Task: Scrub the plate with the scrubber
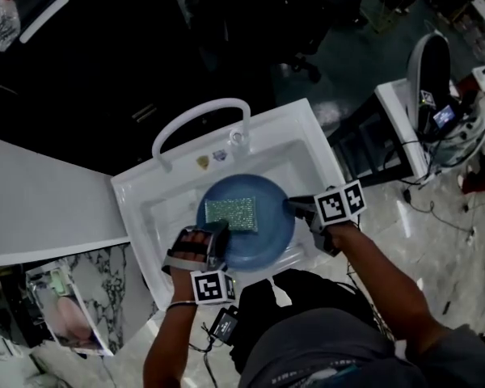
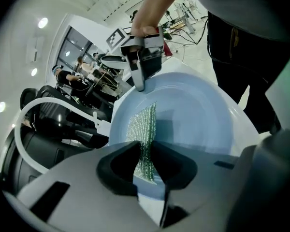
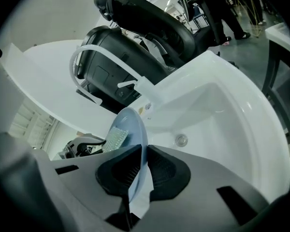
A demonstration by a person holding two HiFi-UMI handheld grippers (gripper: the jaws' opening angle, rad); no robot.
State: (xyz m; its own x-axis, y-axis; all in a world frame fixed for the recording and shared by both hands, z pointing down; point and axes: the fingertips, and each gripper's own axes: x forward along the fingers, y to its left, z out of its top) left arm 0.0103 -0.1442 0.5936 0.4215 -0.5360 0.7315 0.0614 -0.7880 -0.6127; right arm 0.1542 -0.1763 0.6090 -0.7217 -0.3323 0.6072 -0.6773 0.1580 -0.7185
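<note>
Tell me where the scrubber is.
In the head view the scrubber lies flat on the blue plate over the sink, its near edge pinched in the left tongs.

Shiny blue plate, sparkly scrubber, plastic pretty much everywhere else

The plate point(image 1: 267, 200) is looking like smooth pale-blue plastic with a soft sheen, while the scrubber point(image 1: 231, 214) is glittering like rough metallic mesh. The sink point(image 1: 137, 191) is gleaming like glossy white plastic, its drain ring point(image 3: 181, 139) shining like metal. The pads point(image 2: 118, 166) on the left gripper point(image 2: 145, 153) are coming across matt black and rubbery, the shell around them matt grey plastic. The floor point(image 1: 444, 249) is reflecting like polished stone.
</note>
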